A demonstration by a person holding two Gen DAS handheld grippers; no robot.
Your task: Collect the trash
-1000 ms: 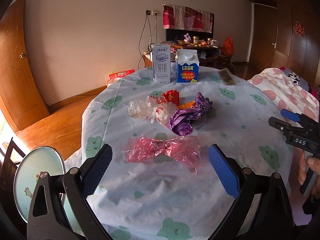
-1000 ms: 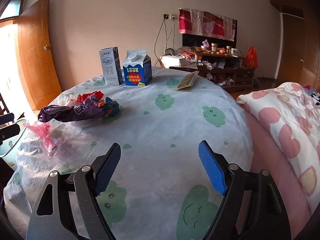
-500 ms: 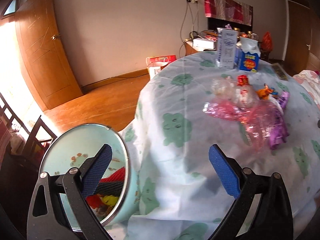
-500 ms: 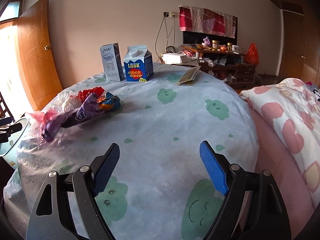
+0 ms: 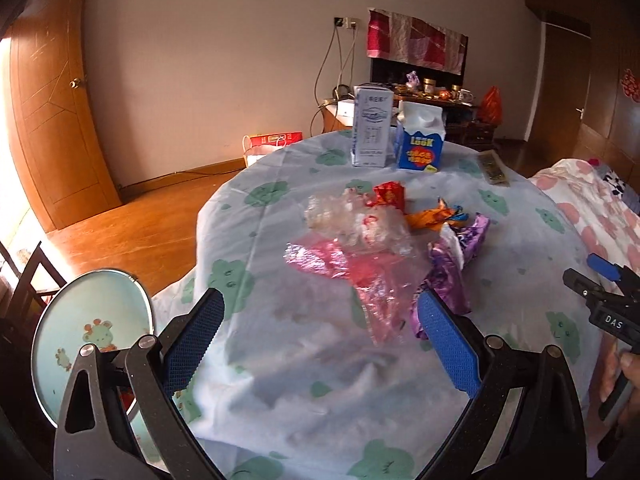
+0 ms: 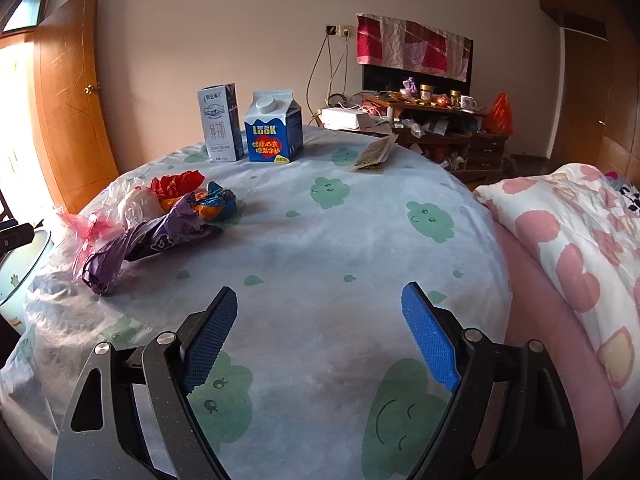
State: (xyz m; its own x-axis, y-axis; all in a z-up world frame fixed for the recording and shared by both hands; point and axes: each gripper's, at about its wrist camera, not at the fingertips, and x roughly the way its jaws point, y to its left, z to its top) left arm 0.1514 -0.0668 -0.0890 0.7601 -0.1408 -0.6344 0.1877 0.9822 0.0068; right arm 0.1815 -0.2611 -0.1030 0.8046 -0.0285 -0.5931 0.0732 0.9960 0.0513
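Trash lies in one loose heap on the left half of the round surface (image 6: 360,248), which is covered with a pale cloth printed with green faces. I count five pieces in the heap: one pink plastic bag (image 5: 352,272), one clear plastic bag (image 5: 356,220), one red wrapper (image 5: 388,194), one orange and blue wrapper (image 5: 436,216) and one purple wrapper (image 6: 148,244).

The purple wrapper is the long piece. In the right wrist view its long axis runs from the near left edge of the surface up toward the centre, its crumpled end pointing at the near left.

Two cartons stand upright side by side at the far edge: one white milk carton (image 6: 219,124) and one blue carton (image 6: 274,128) with a screw cap. One flat sachet (image 6: 374,154) lies to their right, well apart from the heap.

I hold the left gripper (image 5: 320,340) over the near edge, fingers spread and gripping nothing, with the pink bag just ahead. The right gripper (image 6: 320,340) hovers over bare cloth, fingers likewise spread and free. One pale green bin (image 5: 92,336) stands below the surface's left edge.
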